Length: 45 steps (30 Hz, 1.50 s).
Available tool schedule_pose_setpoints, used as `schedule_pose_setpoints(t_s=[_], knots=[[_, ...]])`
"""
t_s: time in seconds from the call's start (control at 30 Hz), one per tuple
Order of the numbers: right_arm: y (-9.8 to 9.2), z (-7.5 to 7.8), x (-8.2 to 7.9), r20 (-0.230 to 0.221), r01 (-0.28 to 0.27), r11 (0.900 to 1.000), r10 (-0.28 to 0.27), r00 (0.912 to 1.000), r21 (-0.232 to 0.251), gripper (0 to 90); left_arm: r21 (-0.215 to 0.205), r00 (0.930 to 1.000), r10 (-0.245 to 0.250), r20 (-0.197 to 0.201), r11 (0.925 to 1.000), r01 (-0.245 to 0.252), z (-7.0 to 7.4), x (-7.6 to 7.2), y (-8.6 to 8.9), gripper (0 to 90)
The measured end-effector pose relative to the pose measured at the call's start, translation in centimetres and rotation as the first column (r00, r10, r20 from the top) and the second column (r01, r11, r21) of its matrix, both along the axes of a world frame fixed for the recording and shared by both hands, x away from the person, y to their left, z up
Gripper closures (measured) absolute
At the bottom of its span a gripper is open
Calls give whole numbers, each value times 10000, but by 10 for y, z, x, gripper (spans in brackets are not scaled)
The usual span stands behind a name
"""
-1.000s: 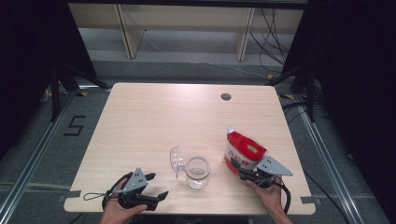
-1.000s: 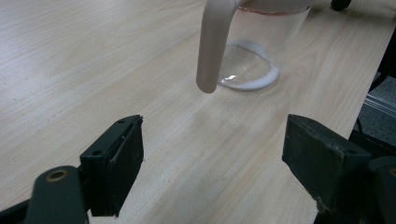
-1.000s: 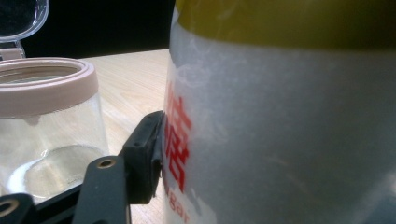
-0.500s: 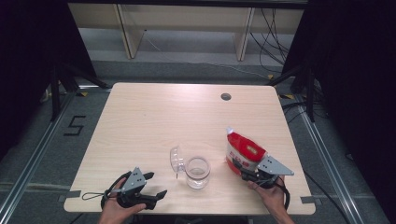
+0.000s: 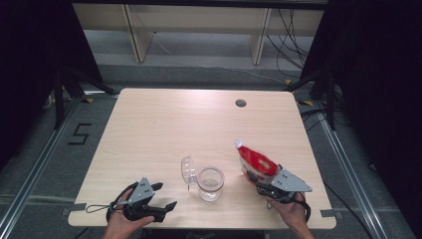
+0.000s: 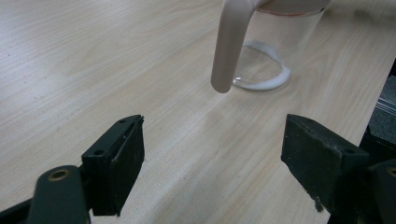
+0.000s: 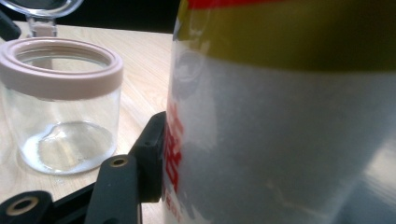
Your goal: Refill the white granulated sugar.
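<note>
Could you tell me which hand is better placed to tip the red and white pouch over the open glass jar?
The right. Its tool already has the red and white pouch between its jaws, just beside the clear glass jar. The left tool sits open and empty near the table's front edge.

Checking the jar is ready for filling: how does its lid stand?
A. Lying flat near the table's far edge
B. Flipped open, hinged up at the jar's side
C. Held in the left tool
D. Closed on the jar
B: the clear lid stands swung up beside the open-mouthed jar.
</note>
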State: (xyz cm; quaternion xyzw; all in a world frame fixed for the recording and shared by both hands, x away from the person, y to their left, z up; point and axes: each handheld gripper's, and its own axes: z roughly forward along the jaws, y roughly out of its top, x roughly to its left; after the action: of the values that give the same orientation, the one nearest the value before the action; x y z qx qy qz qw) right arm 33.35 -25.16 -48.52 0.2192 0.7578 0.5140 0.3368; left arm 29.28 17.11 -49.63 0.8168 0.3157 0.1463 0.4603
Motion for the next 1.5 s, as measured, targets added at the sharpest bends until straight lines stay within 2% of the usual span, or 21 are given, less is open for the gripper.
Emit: schedule_pose_setpoints(t_s=[0.13, 0.17, 0.23, 0.3, 0.37, 0.43, 0.47, 0.63, 0.7, 0.83, 0.9, 0.93, 1.0, 1.03, 1.17, 1.2, 1.27, 1.37, 1.43, 1.47, 1.5], knots=[[3, 8, -10, 205, -351, 9984, 361, 9991, -448, 468, -107, 9998, 90, -168, 9999, -92, -1, 0, -1, 208], [4, 11, -12, 560, -377, 9973, 412, 9976, -635, 468, -86, 9999, 82, -145, 9999, -83, -1, 0, 0, 207], [6, 14, -16, 569, -445, 9969, 482, 9972, -650, 468, 104, 10000, -44, 18, 9999, 44, 1, 0, 1, 206], [7, 18, -19, 1061, -375, 9938, 486, 9932, -1048, 469, 228, 10000, -39, 59, 9997, 37, 1, 0, 1, 204], [8, 20, -22, 990, -346, 9915, 472, 9940, -1253, 469, 282, 10000, -43, 64, 9996, 42, 1, 0, 2, 203], [10, 22, -23, 986, -366, 9860, 531, 9937, -1627, 470, 122, 9999, 85, -110, 9999, -84, 0, -1, 0, 202], [11, 22, -24, 1070, -370, 9825, 573, 9926, -1824, 470, -151, 9999, 59, -153, 9999, -62, 0, -1, -1, 203], [16, 25, -28, 1390, -462, 9665, 835, 9868, -2525, 471, 117, 10000, -43, 72, 9999, 42, 3, 0, 2, 202], [17, 27, -31, 1408, -461, 9651, 847, 9864, -2578, 471, 56, 10000, -16, 64, 10000, 15, 3, 0, 2, 203], [18, 31, -31, 1904, -372, 9402, 1072, 9758, -3385, 472, 32, 10000, -6, 44, 10000, 5, 2, 0, 2, 202], [18, 32, -31, 2105, -291, 9247, 1169, 9706, -3796, 472, -178, 9999, 104, -136, 9998, -107, 1, -1, 0, 202], [19, 31, -32, 2126, -216, 9259, 1093, 9710, -3772, 472, -137, 9999, 61, -125, 9999, -62, 0, -1, 0, 202], [19, 32, -32, 2219, -185, 9138, 1181, 9679, -4058, 473, 63, 10000, -12, -40, 10000, 12, 1, -1, -1, 202], [19, 33, -32, 2356, -135, 9010, 1278, 9634, -4335, 473, 176, 9999, -102, 62, 9998, 101, 1, 0, 0, 202], [21, 34, -30, 2607, -52, 8756, 1495, 9538, -4831, 474, -192, 9999, 97, -59, 9998, -98, 1, -1, 0, 202], [21, 34, -31, 2452, -89, 8778, 1435, 9588, -4790, 474, -154, 9999, 89, -75, 9998, -91, 1, 0, 1, 201], [23, 34, -31, 2496, 3, 8738, 1386, 9584, -4863, 474, -70, 9999, 91, -76, 9999, -92, 2, -1, 1, 202], [25, 33, -31, 2695, 128, 8475, 1544, 9505, -5307, 475, -61, 10000, 65, 74, 10000, -64, 3, 0, 1, 201], [26, 33, -33, 2699, 208, 8392, 1513, 9509, -5435, 475, -17, 9999, -18, 145, 10000, 18, 3, 0, 2, 201], [26, 33, -34, 2710, 204, 8356, 1549, 9500, -5490, 475, 230, 9998, -70, 183, 9997, 66, 3, 1, 3, 201], [27, 36, -31, 3153, 279, 8046, 2003, 9276, -5932, 475, -69, 10000, 60, 60, 10000, -60, 3, -1, 1, 201]])
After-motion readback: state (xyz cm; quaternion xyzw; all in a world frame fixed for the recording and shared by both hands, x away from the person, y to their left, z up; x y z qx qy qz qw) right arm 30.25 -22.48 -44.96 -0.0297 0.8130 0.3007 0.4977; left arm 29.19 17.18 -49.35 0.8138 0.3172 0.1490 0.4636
